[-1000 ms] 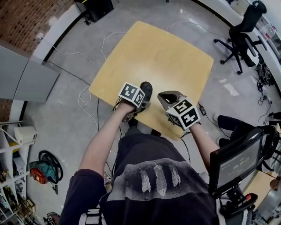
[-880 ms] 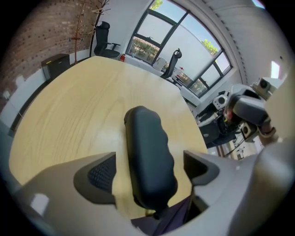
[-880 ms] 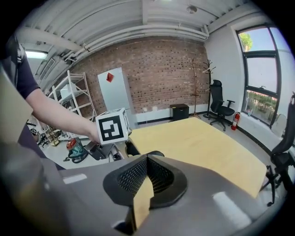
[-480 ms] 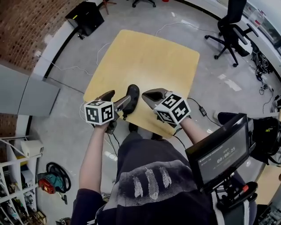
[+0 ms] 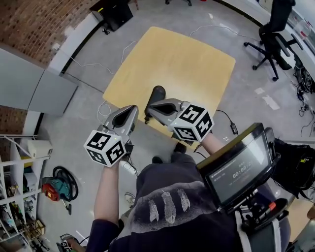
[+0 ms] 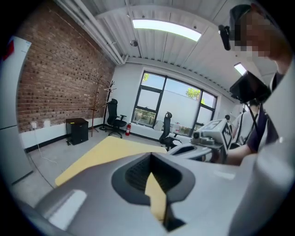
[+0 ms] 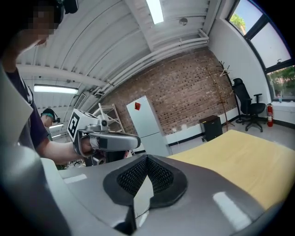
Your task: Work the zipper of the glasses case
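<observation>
The dark glasses case (image 5: 157, 94) lies alone on the yellow table (image 5: 187, 59), near its front edge. My left gripper (image 5: 132, 109) hangs in the air to the left of the case, beyond the table's edge and apart from it. Its jaws have just closed and nothing is between them (image 6: 150, 159). My right gripper (image 5: 149, 109) is lifted above the table's front edge, just in front of the case, shut and empty (image 7: 146, 161). Each gripper shows in the other's view: the right gripper (image 6: 203, 138) and the left gripper (image 7: 108, 140). The case is hidden in both gripper views.
A black office chair (image 5: 275, 29) stands on the floor at the far right and a black box (image 5: 115, 10) by the brick wall at the back. Cables trail across the floor (image 5: 98, 110). A screen (image 5: 236, 170) hangs in front of the person's chest.
Both grippers have risen off the table. The left gripper has left the case, pulled back to the left and shut its jaws. The case stays lying on the table.
</observation>
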A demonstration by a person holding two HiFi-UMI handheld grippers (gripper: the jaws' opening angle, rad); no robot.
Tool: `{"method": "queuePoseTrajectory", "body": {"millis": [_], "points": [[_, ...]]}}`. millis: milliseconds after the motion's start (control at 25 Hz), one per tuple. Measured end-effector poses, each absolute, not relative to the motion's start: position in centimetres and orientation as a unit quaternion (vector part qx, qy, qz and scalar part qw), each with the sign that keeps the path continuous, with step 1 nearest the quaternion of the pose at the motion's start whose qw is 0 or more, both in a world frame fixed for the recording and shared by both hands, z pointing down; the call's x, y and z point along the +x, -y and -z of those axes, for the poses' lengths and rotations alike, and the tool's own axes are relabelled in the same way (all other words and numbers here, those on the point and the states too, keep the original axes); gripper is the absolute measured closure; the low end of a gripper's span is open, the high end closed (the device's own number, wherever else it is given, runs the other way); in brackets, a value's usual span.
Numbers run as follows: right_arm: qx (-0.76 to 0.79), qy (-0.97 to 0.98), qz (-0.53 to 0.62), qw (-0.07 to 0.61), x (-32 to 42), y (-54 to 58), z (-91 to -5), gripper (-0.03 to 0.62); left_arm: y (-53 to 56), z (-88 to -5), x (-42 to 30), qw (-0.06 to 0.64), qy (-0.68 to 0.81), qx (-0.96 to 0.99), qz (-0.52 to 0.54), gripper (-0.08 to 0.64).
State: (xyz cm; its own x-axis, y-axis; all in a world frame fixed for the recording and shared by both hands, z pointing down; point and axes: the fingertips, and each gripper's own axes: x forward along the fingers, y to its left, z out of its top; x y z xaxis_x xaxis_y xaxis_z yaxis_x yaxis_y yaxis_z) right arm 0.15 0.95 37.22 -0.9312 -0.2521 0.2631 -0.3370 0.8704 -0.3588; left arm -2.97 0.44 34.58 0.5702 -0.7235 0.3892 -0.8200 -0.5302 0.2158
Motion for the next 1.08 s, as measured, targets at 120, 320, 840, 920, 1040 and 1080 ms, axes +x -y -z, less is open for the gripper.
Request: {"method": "queuePoseTrajectory", "body": {"millis": [120, 320, 840, 920, 1040, 1080], "points": [[0.146, 0.966, -0.183, 0.107, -0.7, -1.9, -36.3, 0.591, -2.0, -33.4, -3.5, 0.179, 0.453, 0.866, -0.113, 0.56], [0.136, 0.976, -0.127, 0.114, -3.6, -6.4, -33.9, 0.591, -7.1, -31.0, -5.4, 0.142, 0.46, 0.871, -0.1, 0.56], [0.127, 0.982, -0.065, 0.122, -6.9, -22.9, -29.4, 0.591, -21.9, -28.4, -8.1, 0.14, 0.442, 0.886, -0.011, 0.56], [0.121, 0.984, -0.059, 0.121, -5.6, -23.6, -29.0, 0.591, -22.6, -27.5, -6.8, 0.136, 0.447, 0.884, -0.006, 0.56], [0.115, 0.985, -0.047, 0.116, -3.4, -23.8, -28.3, 0.592, -23.0, -26.1, -4.7, 0.13, 0.454, 0.881, 0.006, 0.56], [0.113, 0.986, -0.043, 0.114, -2.7, -23.8, -28.0, 0.592, -23.1, -25.7, -3.9, 0.128, 0.456, 0.88, 0.01, 0.56]]}}
